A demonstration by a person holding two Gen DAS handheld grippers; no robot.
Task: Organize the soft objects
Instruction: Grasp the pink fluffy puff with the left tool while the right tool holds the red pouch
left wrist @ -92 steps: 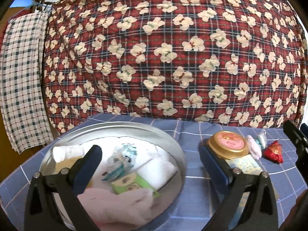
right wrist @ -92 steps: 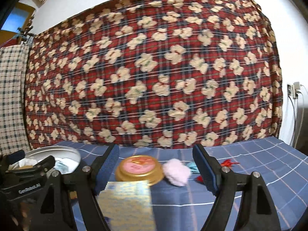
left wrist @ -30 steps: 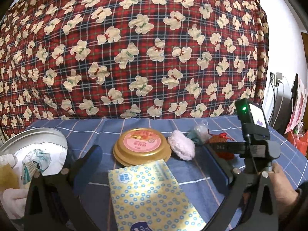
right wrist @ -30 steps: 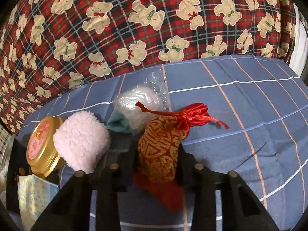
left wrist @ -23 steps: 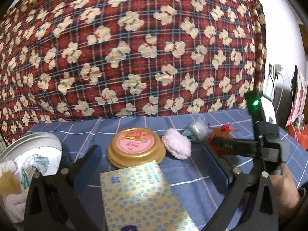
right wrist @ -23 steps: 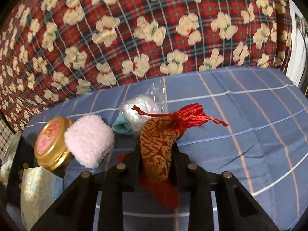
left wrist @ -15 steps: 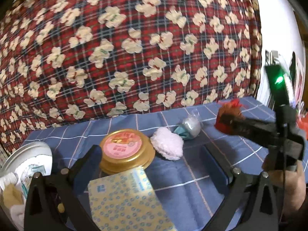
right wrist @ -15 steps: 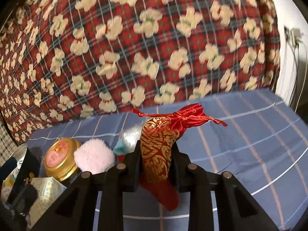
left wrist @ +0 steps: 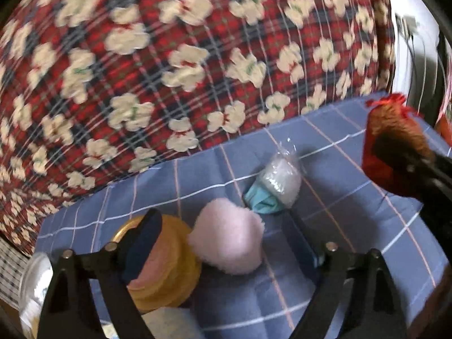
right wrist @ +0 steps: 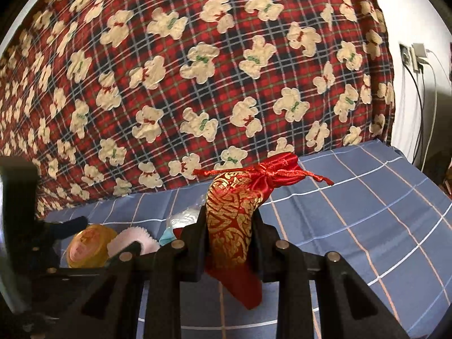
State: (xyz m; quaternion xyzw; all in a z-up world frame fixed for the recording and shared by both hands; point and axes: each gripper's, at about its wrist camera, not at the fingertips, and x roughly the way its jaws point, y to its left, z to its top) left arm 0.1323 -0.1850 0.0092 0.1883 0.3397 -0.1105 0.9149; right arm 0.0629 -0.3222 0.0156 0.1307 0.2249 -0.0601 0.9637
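- My right hand-held gripper (right wrist: pixel 228 243) is clamped tight on the red-and-gold pouch (right wrist: pixel 231 226), held clear above the tabletop (right wrist: pixel 367 226); the pouch's lower end hangs out of sight behind the jaws.
- My left hand-held gripper (left wrist: pixel 226 243) is closing around the pink fluffy pad (left wrist: pixel 226 240), pads not yet pressing on it.
- Its left finger (left wrist: pixel 141 243) covers part of the gold tin (left wrist: pixel 166 271).
- Beyond, a plastic-wrapped bundle (left wrist: pixel 275 183) lies blurred; I can't tell its contents.
- A bear-print blanket (right wrist: pixel 197 70) closes off everything behind.
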